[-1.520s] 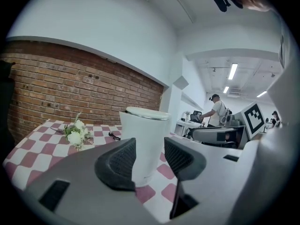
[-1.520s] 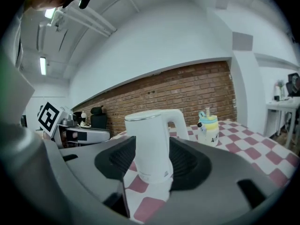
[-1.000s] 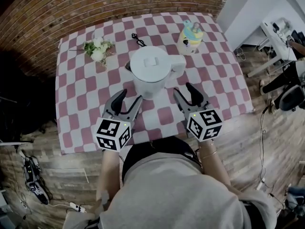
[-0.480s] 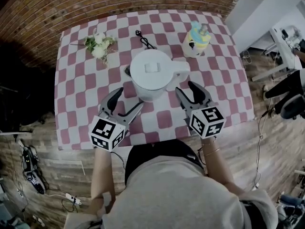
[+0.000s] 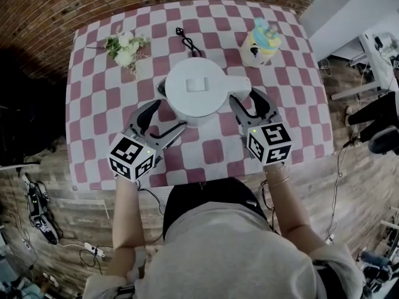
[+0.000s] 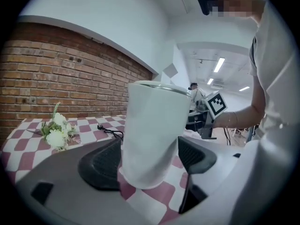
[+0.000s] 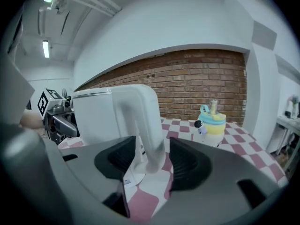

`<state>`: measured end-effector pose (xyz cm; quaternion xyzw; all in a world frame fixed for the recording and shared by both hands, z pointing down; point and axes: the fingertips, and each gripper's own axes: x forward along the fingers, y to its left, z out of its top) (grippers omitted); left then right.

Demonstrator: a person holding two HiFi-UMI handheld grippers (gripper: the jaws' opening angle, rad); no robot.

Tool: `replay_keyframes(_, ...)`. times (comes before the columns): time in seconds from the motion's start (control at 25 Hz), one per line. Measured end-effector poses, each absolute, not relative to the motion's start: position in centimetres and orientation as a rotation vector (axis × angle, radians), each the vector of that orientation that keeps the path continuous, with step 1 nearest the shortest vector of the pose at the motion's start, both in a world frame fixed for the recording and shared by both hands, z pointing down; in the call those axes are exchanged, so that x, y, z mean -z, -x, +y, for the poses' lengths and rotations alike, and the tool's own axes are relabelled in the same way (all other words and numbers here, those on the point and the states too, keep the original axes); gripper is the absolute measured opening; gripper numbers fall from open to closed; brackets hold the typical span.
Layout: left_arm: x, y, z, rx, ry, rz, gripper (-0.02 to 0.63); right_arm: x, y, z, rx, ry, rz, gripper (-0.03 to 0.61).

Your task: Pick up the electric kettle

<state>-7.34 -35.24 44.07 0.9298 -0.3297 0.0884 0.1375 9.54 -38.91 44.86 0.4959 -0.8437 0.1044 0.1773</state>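
The white electric kettle [image 5: 194,87] stands mid-table on the checked cloth, with its handle [image 5: 242,85] pointing right. My left gripper [image 5: 167,117] is at the kettle's near-left side. Its jaws have just been opening and stand wide. In the left gripper view the kettle's lower body [image 6: 152,130] sits between them; the right pad [image 6: 196,154] is clear of it and the left pad [image 6: 101,168] is close beside it. My right gripper [image 5: 248,98] is open around the handle [image 7: 146,125], with a thin gap at each pad.
The red-and-white checked table [image 5: 100,104] also holds a white flower bunch [image 5: 124,47] at the back left, a black cord [image 5: 186,41] behind the kettle and a yellow-and-blue toy cup [image 5: 260,41] at the back right. A brick wall lies beyond.
Both grippers have moved forward to the kettle. The left jaws have spread wider and now flank the body. The right jaws now straddle the handle.
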Motion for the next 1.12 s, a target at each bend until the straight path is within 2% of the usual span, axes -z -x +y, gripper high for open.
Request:
replay_keyframes(0.76, -44.5, 5.3, -35.7, -0.314, -2.766, -0.694, 0.399, -46.1, -8.7, -41.7, -0.254, -1.376, -2.395, 0.146)
replay_keyframes(1.12, -44.4, 5.2, -35.8, -0.265, -2.798, -0.708, 0.399, -46.1, -8.6, -42.0, -0.207, -1.372, -2.33, 0.138)
